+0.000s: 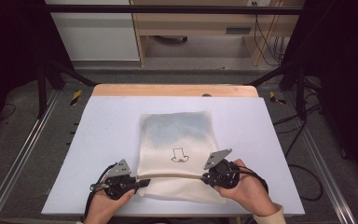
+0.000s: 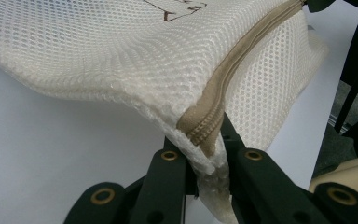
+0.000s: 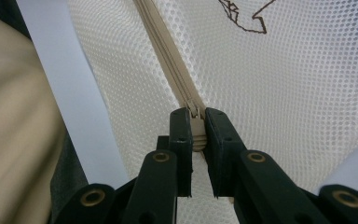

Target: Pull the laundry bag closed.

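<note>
Where the mesh bag [image 1: 177, 149] lies mid-surface [image 1: 102, 140], its contents blur grey; the outline drawing [image 1: 180, 156] carries no legible writing; left gripper [image 2: 204, 150] at 7 o'clock pinches the zipper [image 2: 223, 88] end; right gripper [image 3: 196, 133] at 5 o'clock clamps its pull.

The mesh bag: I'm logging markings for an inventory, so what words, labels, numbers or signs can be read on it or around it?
No readable text in these views.
Mesh bag: an outline drawing in dark line, no letters.
Vent plate on the far cabinet: too small to read.
</note>
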`<move>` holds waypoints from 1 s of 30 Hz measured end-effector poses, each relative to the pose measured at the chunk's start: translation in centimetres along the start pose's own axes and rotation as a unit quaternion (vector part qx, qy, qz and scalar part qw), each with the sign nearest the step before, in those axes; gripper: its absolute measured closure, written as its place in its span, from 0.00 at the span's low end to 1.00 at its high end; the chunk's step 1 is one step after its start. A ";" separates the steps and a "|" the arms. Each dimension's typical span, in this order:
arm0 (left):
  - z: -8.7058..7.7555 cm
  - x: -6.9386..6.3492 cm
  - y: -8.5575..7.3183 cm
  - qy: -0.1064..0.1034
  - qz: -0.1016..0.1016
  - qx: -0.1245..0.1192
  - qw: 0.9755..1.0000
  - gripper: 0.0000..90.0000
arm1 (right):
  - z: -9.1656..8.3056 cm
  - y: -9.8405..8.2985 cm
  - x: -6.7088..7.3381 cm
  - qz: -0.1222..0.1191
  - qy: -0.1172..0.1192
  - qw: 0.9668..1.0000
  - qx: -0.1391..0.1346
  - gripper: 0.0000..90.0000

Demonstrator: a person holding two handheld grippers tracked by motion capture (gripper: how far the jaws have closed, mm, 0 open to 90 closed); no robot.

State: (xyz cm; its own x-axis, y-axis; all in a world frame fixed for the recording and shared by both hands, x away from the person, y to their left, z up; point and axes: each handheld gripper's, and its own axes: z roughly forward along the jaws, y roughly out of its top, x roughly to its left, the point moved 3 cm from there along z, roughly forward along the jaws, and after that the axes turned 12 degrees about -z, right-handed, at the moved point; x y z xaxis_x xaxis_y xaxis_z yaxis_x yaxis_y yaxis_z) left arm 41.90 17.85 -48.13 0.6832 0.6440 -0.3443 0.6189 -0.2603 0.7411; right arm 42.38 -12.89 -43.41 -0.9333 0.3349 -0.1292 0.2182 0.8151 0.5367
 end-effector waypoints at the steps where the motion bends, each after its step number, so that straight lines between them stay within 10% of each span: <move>1: 0.0 0.0 0.0 0.000 0.000 0.000 1.000 0.94 | -0.1 -0.1 0.0 0.001 -0.002 1.000 -0.001 0.91; 30: -0.2 0.3 0.1 0.004 0.000 -0.002 1.000 0.94 | -0.5 -2.4 -0.3 0.028 0.001 1.000 -0.012 0.91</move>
State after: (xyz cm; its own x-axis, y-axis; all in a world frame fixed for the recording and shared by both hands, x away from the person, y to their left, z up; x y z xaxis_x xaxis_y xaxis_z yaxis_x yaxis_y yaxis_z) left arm 42.07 18.17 -48.03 0.6795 0.6501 -0.3399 0.6179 -0.2575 0.7429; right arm 42.00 -15.19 -44.26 -0.9206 0.3783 -0.0970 0.2629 0.7840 0.5623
